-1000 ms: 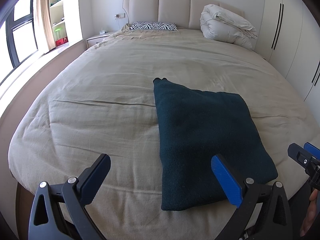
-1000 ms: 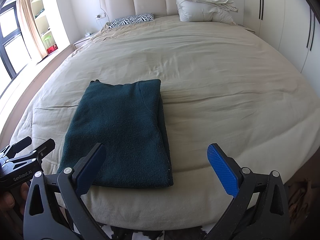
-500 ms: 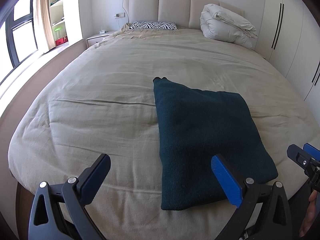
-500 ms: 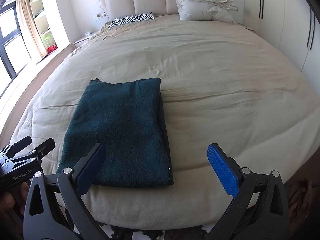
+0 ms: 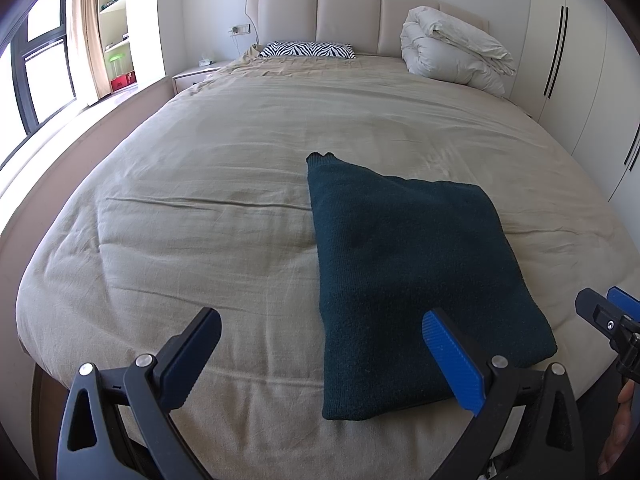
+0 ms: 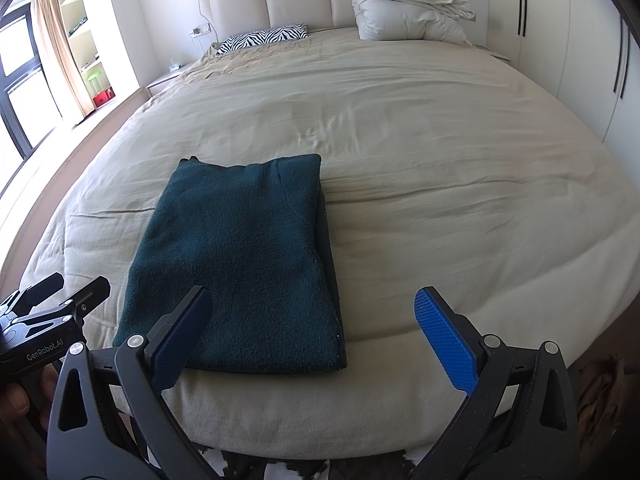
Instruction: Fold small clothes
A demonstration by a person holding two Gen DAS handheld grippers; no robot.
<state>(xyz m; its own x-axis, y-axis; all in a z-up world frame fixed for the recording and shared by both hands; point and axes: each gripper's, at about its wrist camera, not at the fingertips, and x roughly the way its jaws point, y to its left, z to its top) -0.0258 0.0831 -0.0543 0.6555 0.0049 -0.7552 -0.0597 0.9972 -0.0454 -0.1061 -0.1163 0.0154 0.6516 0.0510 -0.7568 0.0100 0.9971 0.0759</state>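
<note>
A dark teal knitted garment (image 5: 412,264) lies folded into a flat rectangle near the foot of the bed; it also shows in the right wrist view (image 6: 244,264). My left gripper (image 5: 320,344) is open and empty, held above the bed's front edge at the garment's near left corner. My right gripper (image 6: 312,320) is open and empty, above the garment's near right corner. Neither touches the cloth. Each gripper shows at the edge of the other's view.
The bed (image 5: 200,216) has a wrinkled beige cover. A zebra-print pillow (image 5: 306,49) and a rolled white duvet (image 5: 452,56) lie by the headboard. White wardrobes (image 5: 580,60) stand to the right, a window and shelves to the left.
</note>
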